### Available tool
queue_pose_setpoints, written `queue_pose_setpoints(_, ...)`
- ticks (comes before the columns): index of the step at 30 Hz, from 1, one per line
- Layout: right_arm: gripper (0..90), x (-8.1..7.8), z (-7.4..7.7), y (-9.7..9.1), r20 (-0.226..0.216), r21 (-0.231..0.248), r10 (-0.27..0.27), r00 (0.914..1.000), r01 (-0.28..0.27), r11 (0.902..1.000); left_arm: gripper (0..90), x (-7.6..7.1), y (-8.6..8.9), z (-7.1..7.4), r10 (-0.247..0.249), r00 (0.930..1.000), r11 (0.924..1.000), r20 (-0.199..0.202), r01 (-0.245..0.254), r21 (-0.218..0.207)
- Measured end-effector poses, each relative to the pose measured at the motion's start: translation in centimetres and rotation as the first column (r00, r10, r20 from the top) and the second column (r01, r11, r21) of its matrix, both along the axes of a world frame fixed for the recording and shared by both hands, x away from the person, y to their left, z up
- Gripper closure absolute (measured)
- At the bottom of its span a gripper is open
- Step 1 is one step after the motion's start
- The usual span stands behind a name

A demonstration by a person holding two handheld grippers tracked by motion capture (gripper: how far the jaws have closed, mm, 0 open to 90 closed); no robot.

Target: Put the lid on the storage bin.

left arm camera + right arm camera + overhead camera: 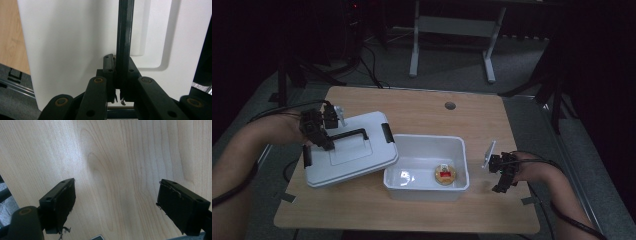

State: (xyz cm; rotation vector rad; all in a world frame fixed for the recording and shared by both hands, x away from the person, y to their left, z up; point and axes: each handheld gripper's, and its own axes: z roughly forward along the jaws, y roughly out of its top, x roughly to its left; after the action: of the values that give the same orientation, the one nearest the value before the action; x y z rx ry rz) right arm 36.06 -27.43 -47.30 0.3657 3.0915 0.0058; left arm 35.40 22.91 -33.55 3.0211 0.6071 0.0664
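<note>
A white plastic lid [352, 155] with a black carry handle [347, 135] lies tilted at the table's left, its right edge over the rim of the open white bin [460, 165]. My left gripper [326, 142] is shut on that handle. In the left gripper view the black handle [124, 37] runs up between the closed jaws against the white lid [70, 50]. Inside the bin rests a small round tan object [445, 174] with a red mark. My right gripper [502, 186] hovers open to the right of the bin, and its jaws [115, 207] stand wide over bare wood.
The wooden table [422, 110] has a round cable hole [450, 105] near its far edge. Black latches [387, 132] sit at the lid's ends. Desk legs [414, 45] and cables stand on the floor beyond the table.
</note>
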Motion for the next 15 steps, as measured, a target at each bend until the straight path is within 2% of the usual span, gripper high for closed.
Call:
queue_pose_setpoints(8,14.7,0.0,0.2,-0.1,0.003,0.007,0.0,1.0,0.0,1.0,83.5,0.6,-2.7,0.6,-0.052,0.9986,0.9986,0.006,0.052,0.008)
queue_pose_setpoints(15,14.8,0.1,0.2,0.0,0.005,0.003,0.005,1.0,-0.005,1.0,83.5,1.3,-5.4,0.3,-0.103,0.9947,0.9946,0.0,0.103,0.004)
